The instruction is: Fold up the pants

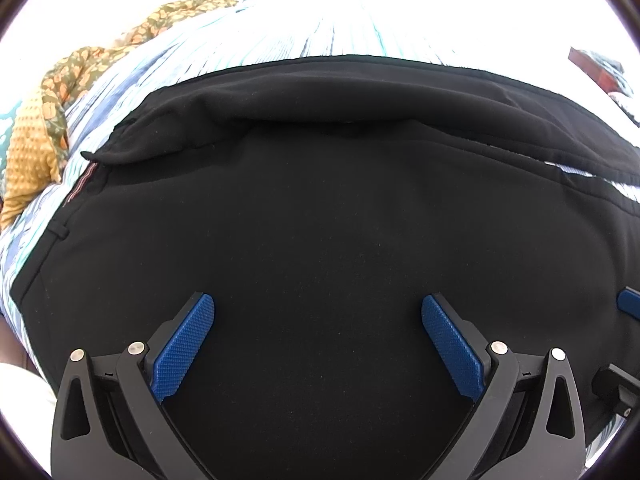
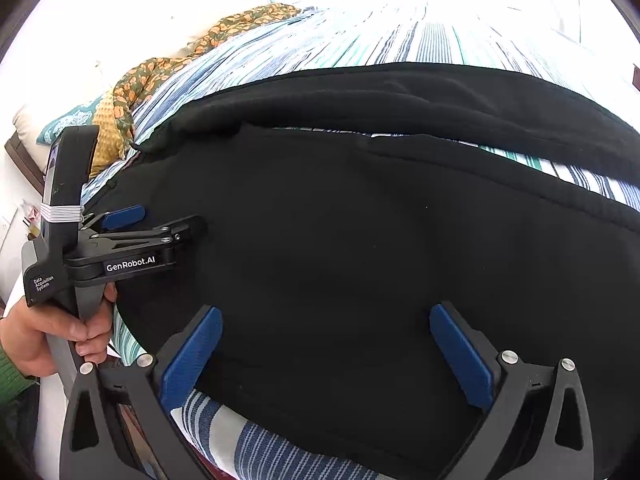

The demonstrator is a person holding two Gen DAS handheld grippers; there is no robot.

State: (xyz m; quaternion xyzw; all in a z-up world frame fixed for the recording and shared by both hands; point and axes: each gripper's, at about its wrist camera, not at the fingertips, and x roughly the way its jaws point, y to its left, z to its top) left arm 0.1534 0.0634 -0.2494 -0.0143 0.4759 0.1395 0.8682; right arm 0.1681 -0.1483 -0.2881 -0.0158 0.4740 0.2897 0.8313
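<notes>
Striped bedsheet point(image 2: 280, 452) under black pants point(image 2: 340, 240), spread flat, one leg folded across far side. Left gripper point(image 1: 318, 312) and right gripper point(image 2: 326, 324) over pants, jaws wide apart, gripping nothing.

Black two-finger handheld grippers with blue textured pads, one held by a person in a green ribbed sleeve.

The right gripper point(image 2: 326, 350) has matte black angular plastic fingers with triangular cut-outs, round silver pivot screws behind each blue knurled rubber pad point(image 2: 192, 360). The left gripper point(image 1: 318, 340) is built the same, with blue diamond-textured pads point(image 1: 452, 346) inboard of its black linkage arms. Seen from the right wrist, its black body bears white "GenRobot.AI" lettering and a small "Data Acquisition System" label behind the claw, a white elastic band wrapped round its upper housing, and a grey handle below. The left hand point(image 2: 48, 332) emerges from a green ribbed knit sleeve point(image 2: 12, 376).
</notes>
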